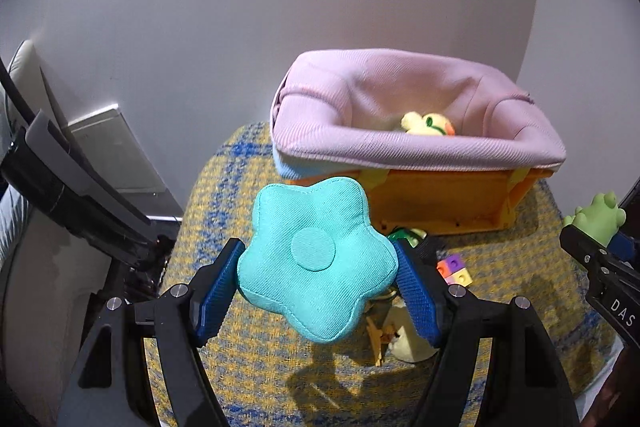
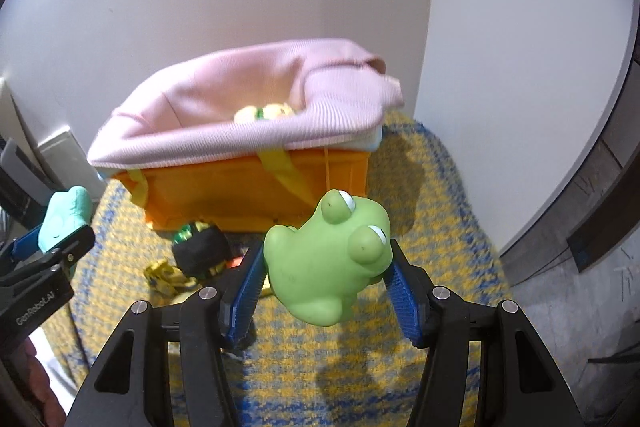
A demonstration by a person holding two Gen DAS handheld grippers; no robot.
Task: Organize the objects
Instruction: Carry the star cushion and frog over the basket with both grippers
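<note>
Worktop (image 1: 256,379) under a yellow-and-blue woven cloth fills the lower part of both views. Orange bin (image 1: 440,203) with pink fabric liner (image 1: 400,151) sits at 12 o'clock on it, a yellowish plush (image 1: 428,125) inside. Left hand-held gripper (image 1: 318,275) is clenched on a teal flower cushion (image 1: 316,263), lifted off the cloth, just in front of the bin at 6 o'clock. Right hand-held gripper (image 2: 326,273) grasps a green rubber frog (image 2: 328,263), tilted, eyes toward 1 o'clock, also off the cloth. Black-and-green bundle (image 2: 200,247) lies at the bin's base, 9 o'clock of the frog. Small coloured cubes (image 1: 454,269) lie at 3 o'clock of the cushion.
</note>
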